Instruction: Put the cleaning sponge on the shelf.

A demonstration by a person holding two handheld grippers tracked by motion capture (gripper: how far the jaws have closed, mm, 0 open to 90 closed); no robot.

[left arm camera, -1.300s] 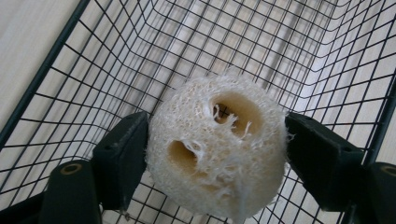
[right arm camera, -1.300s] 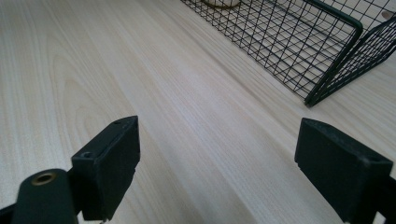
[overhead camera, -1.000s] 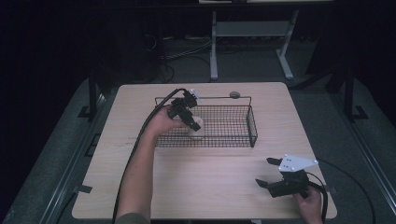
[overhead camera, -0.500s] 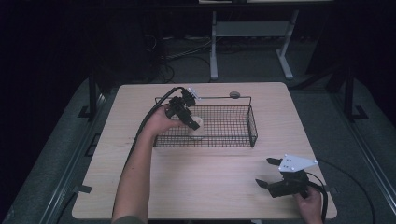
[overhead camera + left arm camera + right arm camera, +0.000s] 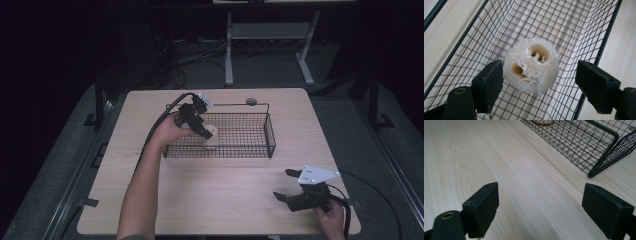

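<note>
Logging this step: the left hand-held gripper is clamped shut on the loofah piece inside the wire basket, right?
Not quite. The left hand-held gripper is open: in the left gripper view a clear gap separates one jaw from the loofah piece, which does lie inside the wire basket.

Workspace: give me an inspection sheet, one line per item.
Surface: pale wood table, bare around the basket.
Job's things: round loofah sponge lying inside the black wire basket, near its left end.
Clutter: small grey round thing on the table behind the basket.
Grippers: left gripper open, jaws either side of the sponge, one touching it or nearly so; right gripper open above bare table at the near right corner.
Cables: black cable trails from the left gripper along the forearm.
Surroundings: dark floor, grey metal stand beyond the table.
</note>
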